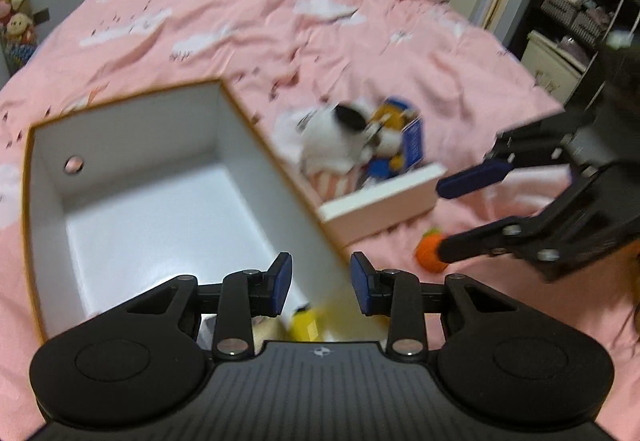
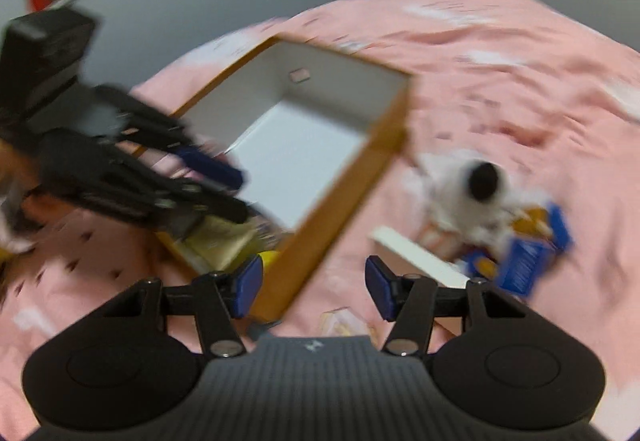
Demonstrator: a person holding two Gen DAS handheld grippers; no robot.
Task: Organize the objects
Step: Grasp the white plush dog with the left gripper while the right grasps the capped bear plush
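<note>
**Both grippers empty over the box – next pick still open**

Left gripper [image 1: 320, 283]: jaws apart, nothing between them, hovering above the near right corner of the tall white-lined cardboard box with tan outer walls [image 1: 132, 177]. Box sits on the pink cloud-print bedspread [image 1: 240, 25]. It looks mostly empty; a yellow item [image 1: 306, 323] and something pale show at its near end, half hidden by the gripper body.

Right gripper [image 1: 440, 223]: also spread wide, holding nothing, to the right of the box. One finger tip sits just beside a small orange knitted toy [image 1: 428, 249] lying on the bedspread; can't tell if they touch.

Remaining clutter: a white plush with a black ear [image 1: 340, 133], an orange plush and a blue carton [image 1: 414, 137] piled in a shallow white tray or lid [image 1: 380, 201] right of the box, touching its right wall.

Both views are motion-blurred, so details are soft.

My read: the orange toy is the closest candidate for the right gripper. To do it well:
- straddle the toy with the jaws before closing; it's soft and round, so pinch across the middle
- lift clear of the box's wall before moving left
- keep the left gripper out of the box opening, or use it to steady the box wall, since the bedding gives underneath
</note>
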